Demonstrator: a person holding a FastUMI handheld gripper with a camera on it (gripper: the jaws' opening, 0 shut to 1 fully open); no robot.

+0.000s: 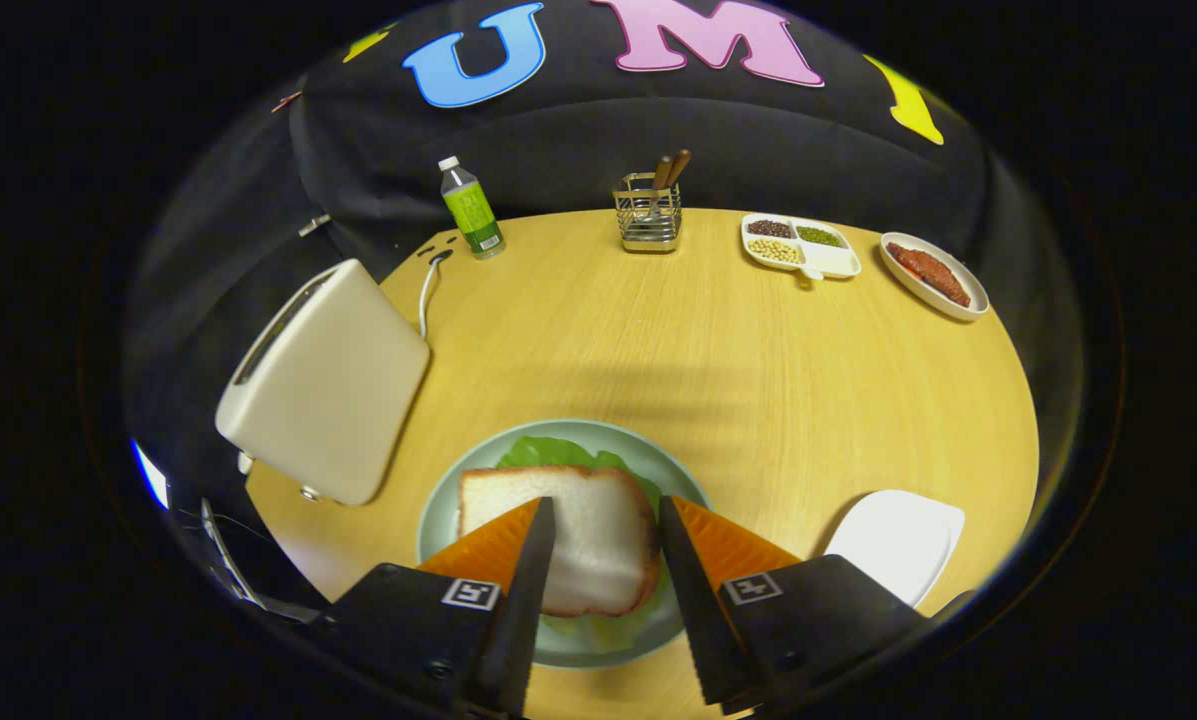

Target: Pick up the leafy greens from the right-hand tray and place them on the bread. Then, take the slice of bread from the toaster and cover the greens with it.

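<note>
Leafy greens (558,452) mostly hidden under bread slice (588,530)

hand-held gripper (606,515) fingers apart over bread slice (598,520) on greens (558,452)

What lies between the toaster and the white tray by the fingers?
In the gripper view, the plate with the bread slice over the greens sits between toaster and white tray; the gripper fingers flank the bread, open.
</note>
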